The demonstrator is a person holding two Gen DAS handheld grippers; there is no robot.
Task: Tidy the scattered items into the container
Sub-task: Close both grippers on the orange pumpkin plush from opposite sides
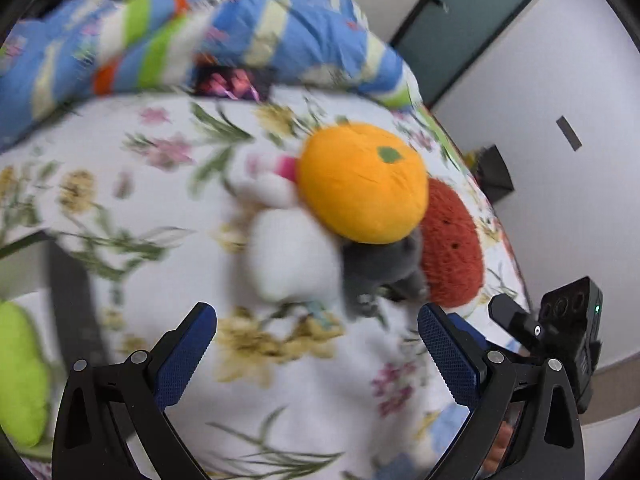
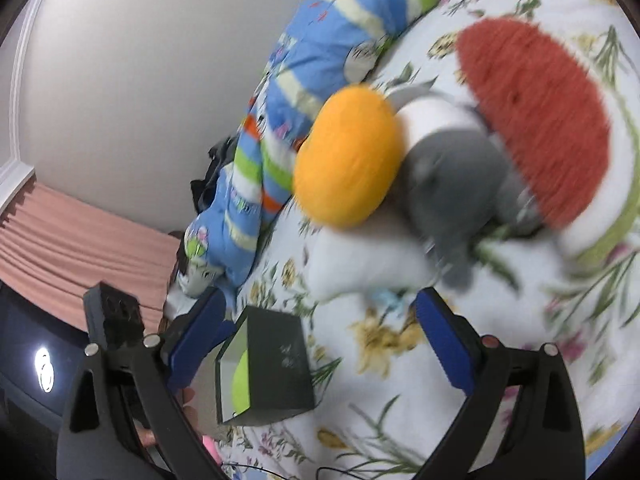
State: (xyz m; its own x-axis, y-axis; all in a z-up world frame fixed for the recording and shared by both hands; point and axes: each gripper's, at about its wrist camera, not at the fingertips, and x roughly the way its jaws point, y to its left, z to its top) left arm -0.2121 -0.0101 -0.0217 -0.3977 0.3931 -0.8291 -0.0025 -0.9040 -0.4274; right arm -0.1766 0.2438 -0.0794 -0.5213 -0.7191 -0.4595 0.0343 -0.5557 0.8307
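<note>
Both grippers, left and right, fingers spread, face piled plush toys near the bed's edge.

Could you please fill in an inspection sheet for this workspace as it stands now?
Surface: bed with a flowered sheet.
Job's things: orange plush, white plush, grey plush and red watermelon plush piled together; black box with something yellow-green inside.
Clutter: striped quilt bunched at the far edge; green plush at the left edge.
Grippers: left gripper and right gripper, jaws open, both empty.
Cables: thin dark cord on the sheet.
Surroundings: white wall, pink curtain, dark door.
</note>
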